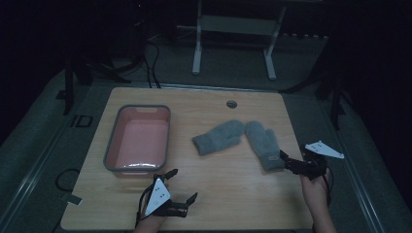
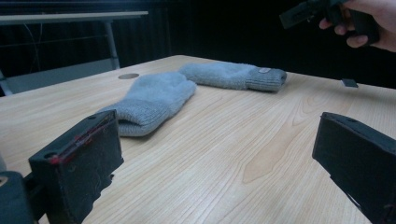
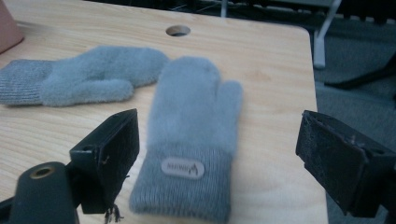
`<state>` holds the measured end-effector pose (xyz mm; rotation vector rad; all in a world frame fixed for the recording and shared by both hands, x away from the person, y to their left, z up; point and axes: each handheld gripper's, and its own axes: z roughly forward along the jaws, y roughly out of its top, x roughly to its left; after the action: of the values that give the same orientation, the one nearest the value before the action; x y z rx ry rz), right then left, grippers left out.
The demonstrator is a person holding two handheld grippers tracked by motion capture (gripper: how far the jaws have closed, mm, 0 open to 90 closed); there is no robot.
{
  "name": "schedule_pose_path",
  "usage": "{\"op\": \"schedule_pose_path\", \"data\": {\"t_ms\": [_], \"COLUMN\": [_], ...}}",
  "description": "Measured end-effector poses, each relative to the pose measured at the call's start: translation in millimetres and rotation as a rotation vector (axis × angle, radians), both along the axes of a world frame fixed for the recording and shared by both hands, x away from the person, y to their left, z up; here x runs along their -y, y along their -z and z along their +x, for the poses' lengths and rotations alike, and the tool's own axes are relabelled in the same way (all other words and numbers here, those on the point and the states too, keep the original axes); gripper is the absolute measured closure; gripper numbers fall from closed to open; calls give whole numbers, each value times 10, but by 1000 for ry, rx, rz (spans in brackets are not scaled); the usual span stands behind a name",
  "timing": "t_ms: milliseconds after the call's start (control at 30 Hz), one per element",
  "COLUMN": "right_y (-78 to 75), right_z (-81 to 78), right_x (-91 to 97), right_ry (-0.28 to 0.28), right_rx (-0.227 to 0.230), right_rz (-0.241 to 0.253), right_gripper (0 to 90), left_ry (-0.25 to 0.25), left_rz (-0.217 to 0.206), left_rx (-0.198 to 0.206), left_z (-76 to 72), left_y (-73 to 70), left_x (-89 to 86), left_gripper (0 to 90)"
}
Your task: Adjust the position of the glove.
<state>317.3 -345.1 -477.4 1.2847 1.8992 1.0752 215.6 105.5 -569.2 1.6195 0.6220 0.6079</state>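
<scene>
Two grey knitted mittens lie on the wooden table [image 1: 228,194]. The left mitten [image 1: 218,137] [image 2: 154,100] [image 3: 88,77] lies crosswise with its cuff toward the basin. The right mitten [image 1: 265,144] [image 2: 233,74] [image 3: 191,116] has a small label on its cuff, which faces my right gripper. My right gripper [image 1: 287,162] [image 3: 219,135] is open, its jaws standing either side of that cuff just short of it. My left gripper [image 1: 183,184] [image 2: 219,163] is open near the table's front edge, holding nothing, pointed at the mittens.
A pink basin with a grey rim [image 1: 112,145] [image 3: 7,28] stands empty at the table's left. A round cable hole [image 1: 231,104] [image 3: 178,31] is at the back edge. A white desk frame [image 1: 197,48] stands on the floor behind.
</scene>
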Motion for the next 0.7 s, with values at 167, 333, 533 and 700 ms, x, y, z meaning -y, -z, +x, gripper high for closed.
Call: {"op": "schedule_pose_path", "data": {"t_ms": [167, 333, 533, 700], "right_y": [-75, -171, -217, -202], "right_z": [92, 200, 388, 552], "right_x": [-83, -227, -508, -737], "right_ry": [-23, -65, -124, -190], "right_rx": [-11, 2, -23, -29], "right_rz": [-28, -19, -19, -10], "right_gripper": [130, 130, 128, 134], "left_ry": [0, -4, -2, 2], "left_rz": [-13, -13, -14, -14], "left_rx": [-6, -20, -28, -38], "left_z": [0, 7, 10, 7], "left_y": [-6, -7, -8, -17], "left_x": [-11, -8, -8, -15], "left_gripper": [17, 17, 17, 17]}}
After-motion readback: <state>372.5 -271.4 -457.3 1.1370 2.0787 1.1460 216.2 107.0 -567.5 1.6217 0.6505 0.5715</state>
